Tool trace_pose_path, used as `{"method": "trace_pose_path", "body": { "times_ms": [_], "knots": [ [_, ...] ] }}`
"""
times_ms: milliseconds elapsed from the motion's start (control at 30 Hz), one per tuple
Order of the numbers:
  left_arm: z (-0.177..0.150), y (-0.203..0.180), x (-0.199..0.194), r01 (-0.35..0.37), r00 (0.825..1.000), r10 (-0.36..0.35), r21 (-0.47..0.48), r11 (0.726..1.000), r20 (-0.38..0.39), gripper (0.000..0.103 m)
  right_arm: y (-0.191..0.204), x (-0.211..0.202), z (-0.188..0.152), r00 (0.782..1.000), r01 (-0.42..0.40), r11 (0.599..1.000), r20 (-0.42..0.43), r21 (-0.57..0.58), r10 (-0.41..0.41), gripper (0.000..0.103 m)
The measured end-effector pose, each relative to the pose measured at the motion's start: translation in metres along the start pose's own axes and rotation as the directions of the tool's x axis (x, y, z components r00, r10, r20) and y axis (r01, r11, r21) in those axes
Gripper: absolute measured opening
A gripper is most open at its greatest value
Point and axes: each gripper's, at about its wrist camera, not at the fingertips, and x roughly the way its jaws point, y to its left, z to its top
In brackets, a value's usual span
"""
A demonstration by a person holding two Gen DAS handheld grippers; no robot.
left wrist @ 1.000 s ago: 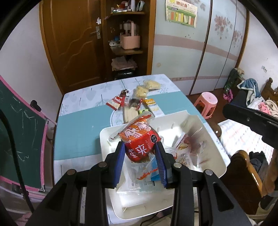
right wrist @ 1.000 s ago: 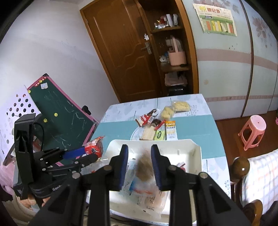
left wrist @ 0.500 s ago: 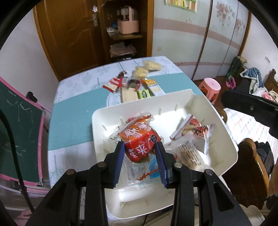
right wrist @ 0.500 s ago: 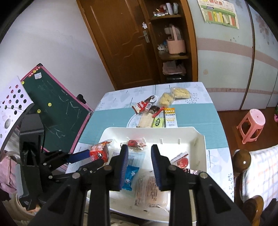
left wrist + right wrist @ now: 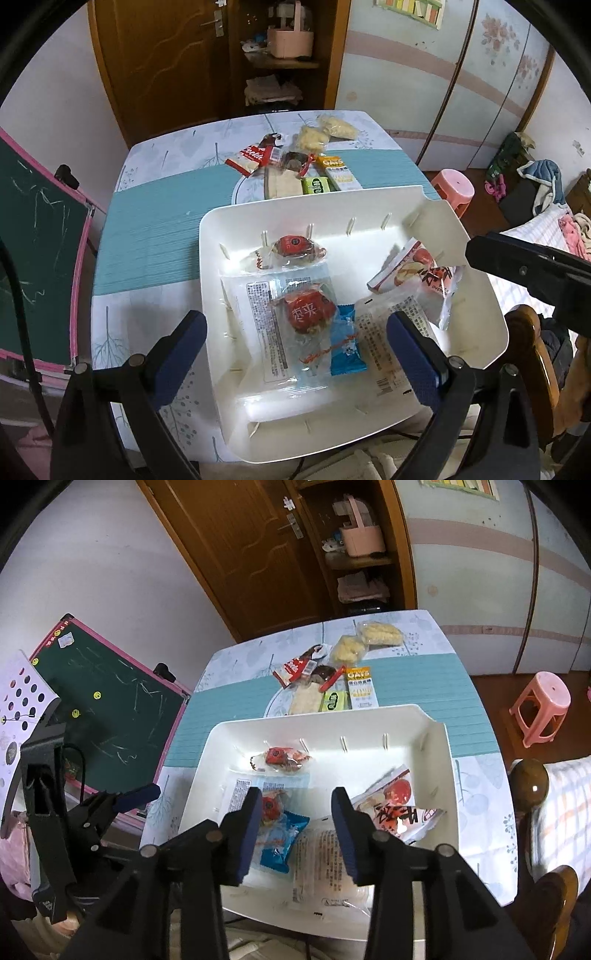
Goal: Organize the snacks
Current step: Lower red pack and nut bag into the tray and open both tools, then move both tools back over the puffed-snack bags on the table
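Many snacks already lie in the big white tray (image 5: 207, 258); about eight more wait on the table (image 5: 155, 229) behind it. Left gripper (image 5: 295, 332) is opening wide, holding nothing. The red snack (image 5: 310, 312) lies flat below it, long side across. Right gripper (image 5: 295, 808) is opening, empty.

Soft, even indoor light, rather dim toward the door (image 5: 159, 66). Faint glare whitens the tray (image 5: 369, 206). Strong fisheye bending, black corners. The right tool (image 5: 293, 834) looks slightly blurred at 6 o'clock.
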Motion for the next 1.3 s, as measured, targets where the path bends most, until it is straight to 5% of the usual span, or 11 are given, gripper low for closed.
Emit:
{"method": "trace_pose_path", "body": {
  "times_ms": [1300],
  "knots": [
    [0.035, 0.005, 0.048, -0.074, 0.995, 0.076, 0.036, 0.997, -0.067, 0.097, -0.032, 0.071, 0.015, 0.985, 0.033, 0.999, -0.171, 0.033, -0.027, 0.044]
  ]
}}
